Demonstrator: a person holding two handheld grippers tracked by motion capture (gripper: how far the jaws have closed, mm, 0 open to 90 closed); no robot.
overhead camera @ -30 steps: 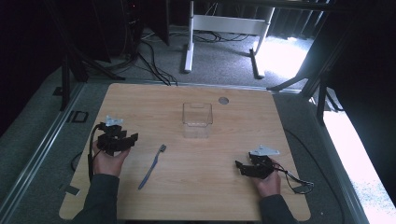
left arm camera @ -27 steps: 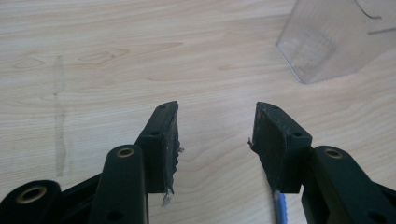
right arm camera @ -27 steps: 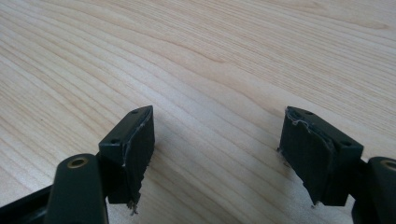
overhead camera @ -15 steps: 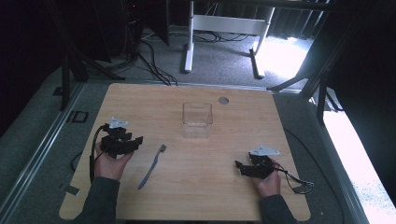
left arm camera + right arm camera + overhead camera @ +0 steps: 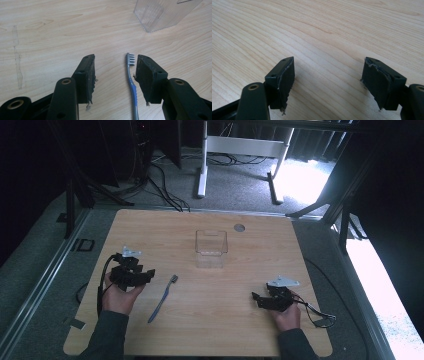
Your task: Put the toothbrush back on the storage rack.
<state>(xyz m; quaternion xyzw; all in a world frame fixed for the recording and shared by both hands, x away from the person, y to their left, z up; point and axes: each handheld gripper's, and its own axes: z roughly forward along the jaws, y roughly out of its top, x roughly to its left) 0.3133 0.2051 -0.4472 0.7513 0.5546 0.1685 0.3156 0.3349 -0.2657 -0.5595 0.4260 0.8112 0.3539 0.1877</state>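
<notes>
left gripper view: toothbrush (image 5: 132, 87) lies between the parted jaws of the left gripper (image 5: 115, 72); high view: right gripper (image 5: 261, 300), jaws apart, apparently low over the bare desk (image 5: 240, 330).

Bare table (image 5: 260, 270) between clear box (image 5: 211, 248) and toothbrush (image 5: 162, 298).

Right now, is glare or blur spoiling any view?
High view: sunlight burns out the floor behind the table, surroundings dark, tabletop evenly lit. Left gripper view: toothbrush sharp, clear box slightly soft. Right gripper view: fingers sharp, far wood grain blurs.
</notes>
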